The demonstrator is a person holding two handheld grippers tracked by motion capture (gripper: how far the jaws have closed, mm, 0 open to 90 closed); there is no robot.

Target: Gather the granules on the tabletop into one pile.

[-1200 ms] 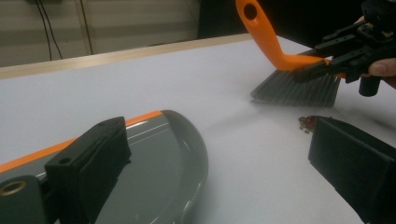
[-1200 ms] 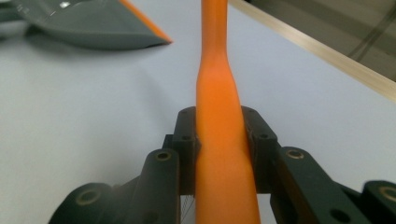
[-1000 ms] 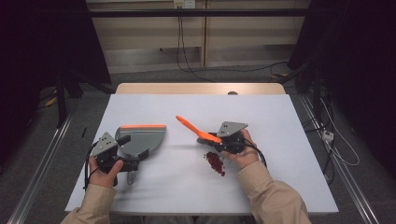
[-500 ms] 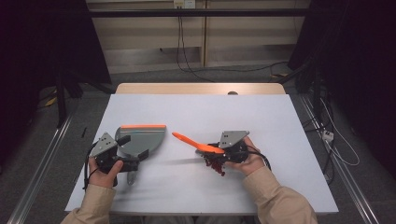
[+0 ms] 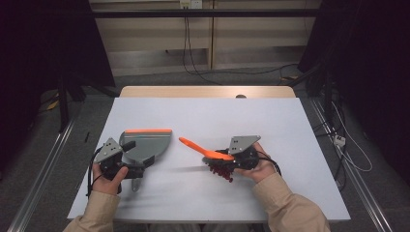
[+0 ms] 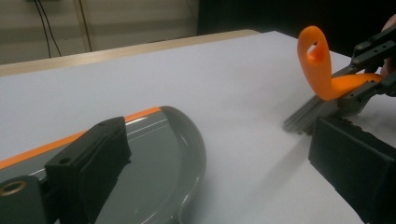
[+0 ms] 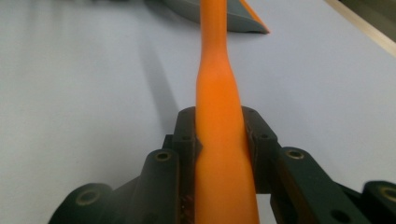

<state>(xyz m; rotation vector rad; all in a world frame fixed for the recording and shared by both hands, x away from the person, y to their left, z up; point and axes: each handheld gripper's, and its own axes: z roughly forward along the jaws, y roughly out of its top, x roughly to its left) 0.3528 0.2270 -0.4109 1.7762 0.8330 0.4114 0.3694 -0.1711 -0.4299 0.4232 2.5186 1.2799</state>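
Observation:
A grey dustpan (image 5: 147,145) with an orange front edge lies flat on the white table (image 5: 217,111), left of centre. My left gripper (image 5: 129,162) rests at its near side; in the left gripper view (image 6: 219,158) the jaws stand wide apart, one over the pan (image 6: 163,154), the other off it, pressing on nothing. My right gripper (image 5: 220,157) is shut on the orange handle of a brush (image 5: 193,145), which points left toward the pan. Its dark red bristles (image 5: 220,170) touch the table. The right gripper view has the handle (image 7: 219,116) clamped between both jaws (image 7: 219,135).
The white table sits on a wooden top whose far edge (image 5: 208,91) shows behind it. Cables (image 5: 193,63) run over the floor beyond, and metal rails (image 5: 43,164) flank the table. Bare tabletop lies between pan and brush.
The right hand has drawn the brush a little nearer the front edge and swung its handle lower and further left. The dustpan and left gripper have not moved.

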